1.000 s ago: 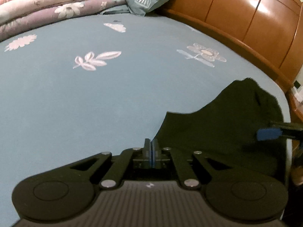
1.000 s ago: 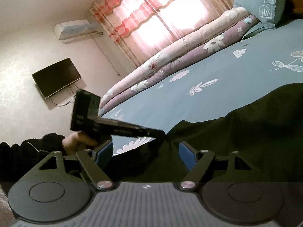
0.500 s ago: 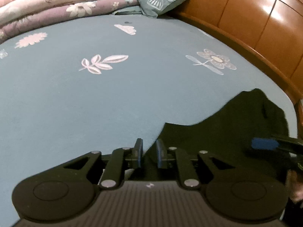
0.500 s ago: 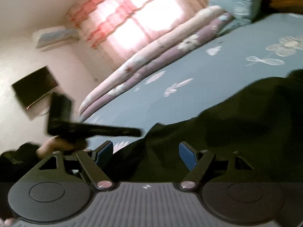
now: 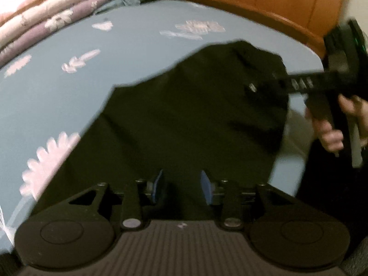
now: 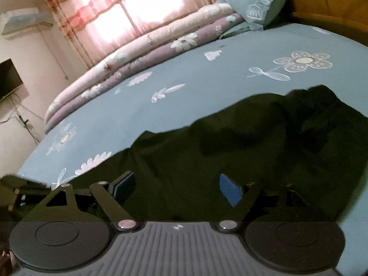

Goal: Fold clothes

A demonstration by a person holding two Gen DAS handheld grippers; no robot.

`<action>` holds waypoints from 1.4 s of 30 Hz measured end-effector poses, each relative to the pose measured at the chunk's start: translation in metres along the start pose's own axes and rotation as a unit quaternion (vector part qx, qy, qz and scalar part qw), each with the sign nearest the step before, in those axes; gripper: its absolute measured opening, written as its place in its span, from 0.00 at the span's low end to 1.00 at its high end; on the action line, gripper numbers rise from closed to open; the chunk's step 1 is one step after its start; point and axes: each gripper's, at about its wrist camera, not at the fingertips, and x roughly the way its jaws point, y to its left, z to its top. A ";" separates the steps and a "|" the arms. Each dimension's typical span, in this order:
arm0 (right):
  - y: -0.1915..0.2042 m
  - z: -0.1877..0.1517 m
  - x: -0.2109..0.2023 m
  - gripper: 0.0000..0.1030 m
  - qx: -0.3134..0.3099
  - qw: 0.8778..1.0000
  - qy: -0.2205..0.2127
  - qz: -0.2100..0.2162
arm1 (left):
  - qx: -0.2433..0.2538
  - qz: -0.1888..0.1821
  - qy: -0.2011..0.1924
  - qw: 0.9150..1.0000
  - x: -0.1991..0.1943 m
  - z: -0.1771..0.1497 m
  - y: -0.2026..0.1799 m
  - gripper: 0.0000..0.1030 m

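Garment [image 5: 188, 119] lay dark on the bed [image 5: 69, 96], directly beneath both claws, its length running across me. I found my left claw [image 5: 181, 184] opening, nothing pinched; right claw [image 6: 177, 188] gaped wide, empty.

No readable words, numbers or brand names appear in either view. Pale marks on the side of the right gripper [image 5: 299, 84] in the left wrist view are too blurred to read. A small pale emblem on each camera's own gripper body is too small to make out.
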 end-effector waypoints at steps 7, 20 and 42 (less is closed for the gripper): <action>0.015 -0.018 0.003 0.82 -0.068 0.992 0.025 -0.101 | -0.040 0.035 0.046 0.998 0.011 -0.033 -0.016 0.41; 0.048 -0.012 0.018 0.82 -0.088 0.992 0.033 -0.086 | -0.196 0.232 0.031 0.952 -0.113 -0.037 0.115 0.41; 0.071 -0.007 0.027 0.82 -0.104 0.992 0.041 -0.058 | -0.323 0.313 0.195 0.872 -0.019 -0.068 0.186 0.45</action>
